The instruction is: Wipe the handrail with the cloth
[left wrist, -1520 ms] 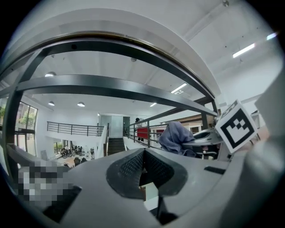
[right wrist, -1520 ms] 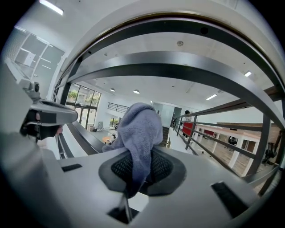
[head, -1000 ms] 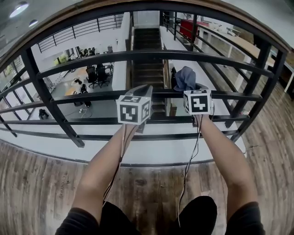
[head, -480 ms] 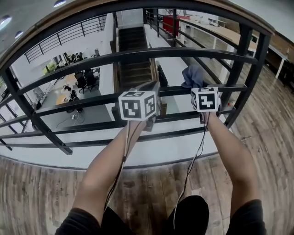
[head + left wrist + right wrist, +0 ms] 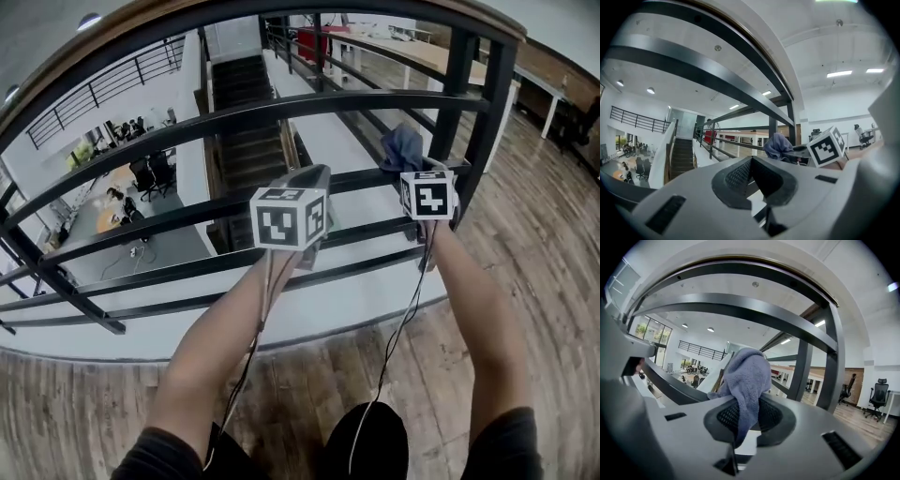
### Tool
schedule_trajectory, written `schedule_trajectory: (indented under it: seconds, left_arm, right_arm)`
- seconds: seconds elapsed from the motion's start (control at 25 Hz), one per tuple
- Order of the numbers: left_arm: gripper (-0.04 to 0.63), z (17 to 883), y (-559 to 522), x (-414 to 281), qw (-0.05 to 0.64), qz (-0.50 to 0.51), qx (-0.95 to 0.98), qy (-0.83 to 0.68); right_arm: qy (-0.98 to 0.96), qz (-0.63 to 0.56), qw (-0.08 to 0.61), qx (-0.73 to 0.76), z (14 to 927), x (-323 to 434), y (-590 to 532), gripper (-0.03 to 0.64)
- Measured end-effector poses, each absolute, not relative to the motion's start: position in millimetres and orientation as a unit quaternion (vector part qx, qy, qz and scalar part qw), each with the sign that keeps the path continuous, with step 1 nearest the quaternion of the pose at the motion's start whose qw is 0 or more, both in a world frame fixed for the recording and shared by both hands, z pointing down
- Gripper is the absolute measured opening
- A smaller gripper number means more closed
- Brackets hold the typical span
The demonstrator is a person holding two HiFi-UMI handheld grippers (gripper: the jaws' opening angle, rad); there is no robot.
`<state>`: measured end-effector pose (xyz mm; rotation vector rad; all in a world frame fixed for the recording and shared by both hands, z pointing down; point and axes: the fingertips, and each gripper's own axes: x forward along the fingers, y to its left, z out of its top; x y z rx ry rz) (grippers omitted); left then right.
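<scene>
The right gripper (image 5: pixel 749 420) is clenched on the cloth (image 5: pixel 743 380), a blue-grey towel pinched between its pads so that a loose fold bunches up ahead of the jaws and a short tail hangs below. That free fold is probably the working face: only a corner is gripped, so the soft bulk can meet the metal first. In the head view the cloth (image 5: pixel 401 148) sits at the right of the frame, just above a middle bar (image 5: pixel 356 181) of the railing and close beside the dark post (image 5: pixel 457 103). Whether it actually touches the bar cannot be told. The handrail (image 5: pixel 740 269) itself, the wood-topped rail, arches well above the cloth, so wiping its top seems not yet under way.

The left gripper (image 5: pixel 753 174) has its jaws drawn together on nothing. It points through the bars toward the stairwell and appears to be kept idle while the other does the work.

Both arms reach forward from the bottom of the frame, nearly straight — the left forearm (image 5: pixel 216 347) angling toward the centre, the right forearm (image 5: pixel 469 309) running up the right side. Both marker cubes are at about the middle bar's height.
</scene>
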<state>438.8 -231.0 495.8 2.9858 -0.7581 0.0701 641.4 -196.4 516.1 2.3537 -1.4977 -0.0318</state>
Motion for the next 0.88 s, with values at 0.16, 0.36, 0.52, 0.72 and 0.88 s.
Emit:
schedule_trajectory:
  seconds: [0.16, 0.36, 0.52, 0.72, 0.88]
  left_arm:
    - [0.003, 503, -221, 471, 0.034, 0.029, 0.971, -0.233]
    - [0.003, 501, -215, 503, 0.027, 0.033, 0.973, -0.228]
    - [0.003, 500, -212, 519, 0.021, 0.039, 0.974, -0.223]
    - [0.003, 503, -215, 522, 0.018, 0.037, 0.974, -0.223]
    - [0.003, 505, -214, 524, 0.010, 0.041, 0.973, -0.227]
  right_arm:
    - [-0.518, -0.010, 0.168, 0.839, 516, 684, -184, 0.057]
    - [-0.501, -0.004, 0.179, 0.847, 514, 729, -169, 0.057]
    - [-0.479, 0.000, 0.181, 0.859, 513, 772, -155, 0.057]
    - [-0.498, 0.004, 0.140, 0.856, 515, 805, -151, 0.057]
    - [-0.493, 0.005, 0.144, 0.858, 513, 811, -148, 0.057]
